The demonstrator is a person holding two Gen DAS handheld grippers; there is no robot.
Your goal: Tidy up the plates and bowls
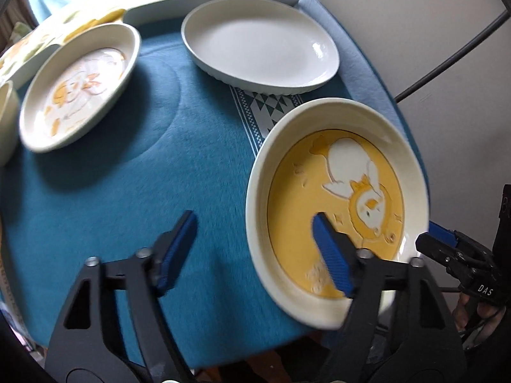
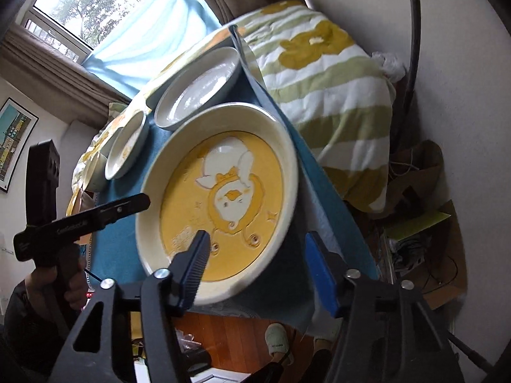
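Note:
A yellow duck plate with a cream rim sits at the near right edge of the teal table; it also shows in the right wrist view. My left gripper is open, its right finger over the plate's inside, its left finger over the cloth. My right gripper is open, straddling the plate's near rim, one finger inside and one outside. A plain white plate lies at the far middle, and a pale duck plate at the far left.
A cream bowl peeks in at the left edge. A teal cloth covers the table, with a patterned strip under the white plate. A floral quilt lies behind the table. The floor and slippers show below the table edge.

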